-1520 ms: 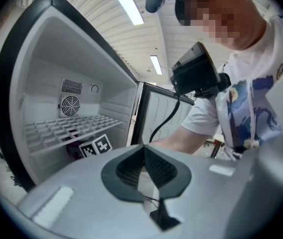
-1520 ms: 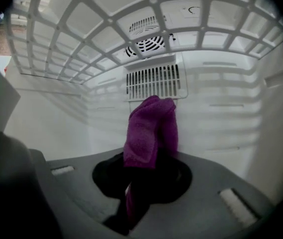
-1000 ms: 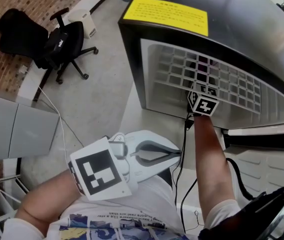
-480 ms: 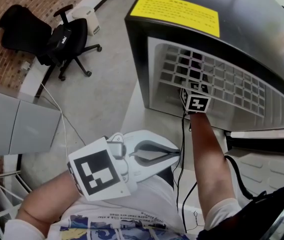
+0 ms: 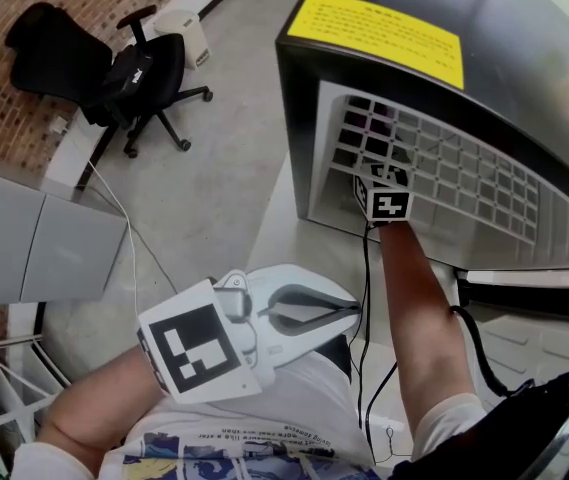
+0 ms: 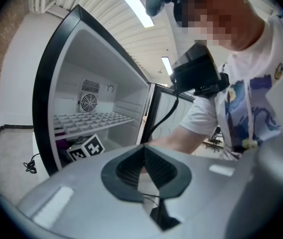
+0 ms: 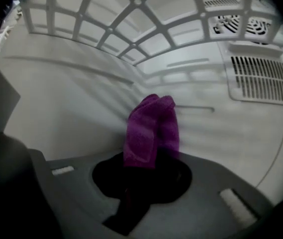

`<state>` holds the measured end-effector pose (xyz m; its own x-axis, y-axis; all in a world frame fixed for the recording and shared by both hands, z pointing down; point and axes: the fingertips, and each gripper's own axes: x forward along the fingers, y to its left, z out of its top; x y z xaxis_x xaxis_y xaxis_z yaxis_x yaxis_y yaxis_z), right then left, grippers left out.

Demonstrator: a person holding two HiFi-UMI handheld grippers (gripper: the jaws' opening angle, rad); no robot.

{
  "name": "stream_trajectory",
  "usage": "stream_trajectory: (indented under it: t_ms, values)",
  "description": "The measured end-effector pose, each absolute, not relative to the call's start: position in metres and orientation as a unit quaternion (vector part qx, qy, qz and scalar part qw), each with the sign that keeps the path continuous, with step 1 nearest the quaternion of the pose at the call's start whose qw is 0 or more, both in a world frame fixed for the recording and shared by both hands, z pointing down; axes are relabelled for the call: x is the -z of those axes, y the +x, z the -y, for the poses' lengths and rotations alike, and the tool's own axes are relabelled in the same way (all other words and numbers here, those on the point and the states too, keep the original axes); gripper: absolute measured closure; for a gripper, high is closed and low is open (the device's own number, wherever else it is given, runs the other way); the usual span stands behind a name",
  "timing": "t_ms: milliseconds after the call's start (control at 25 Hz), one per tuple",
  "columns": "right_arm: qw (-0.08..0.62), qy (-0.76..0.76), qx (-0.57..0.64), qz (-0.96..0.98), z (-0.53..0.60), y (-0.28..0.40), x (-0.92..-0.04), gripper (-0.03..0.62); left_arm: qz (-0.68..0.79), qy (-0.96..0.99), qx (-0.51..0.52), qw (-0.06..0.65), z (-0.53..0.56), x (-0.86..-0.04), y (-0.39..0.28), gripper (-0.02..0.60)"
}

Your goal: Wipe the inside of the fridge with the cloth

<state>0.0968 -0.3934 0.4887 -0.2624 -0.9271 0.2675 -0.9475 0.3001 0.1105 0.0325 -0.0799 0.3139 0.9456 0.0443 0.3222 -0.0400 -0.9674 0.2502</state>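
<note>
The black fridge (image 5: 524, 58) stands open, with a white grid shelf (image 5: 444, 173) inside. My right gripper (image 7: 143, 166) reaches in under that shelf, and its marker cube (image 5: 384, 204) shows at the opening. It is shut on a purple cloth (image 7: 150, 131) whose bunched end is at the white inner wall (image 7: 71, 108). My left gripper (image 5: 352, 308) hangs outside the fridge near the person's body, shut with nothing in it. In the left gripper view its tips (image 6: 144, 151) meet in front of the open fridge (image 6: 49, 83).
Slotted vents (image 7: 258, 73) sit on the back wall to the cloth's right. The fridge door (image 5: 544, 338) stands open at right. A black cable (image 5: 364, 298) runs down from the right gripper. An office chair (image 5: 114, 68) and a grey cabinet (image 5: 34, 258) stand at left.
The right gripper with the cloth has moved left along the fridge interior, toward the left wall. The left gripper has stayed in place.
</note>
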Motion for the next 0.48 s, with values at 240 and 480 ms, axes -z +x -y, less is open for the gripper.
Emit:
stream_trajectory:
  t_ms: [240,480]
  values:
    - [0.139,0.584,-0.033,0.799,0.399,0.096,-0.487,0.540,0.007,0.979,-0.161,0.126,0.083,-0.311,0.029,0.577]
    - [0.129,0.525,-0.068,0.839,0.391,0.079,-0.497,0.540,0.003,0.979,-0.161,0.126,0.082,-0.312,0.028,0.577]
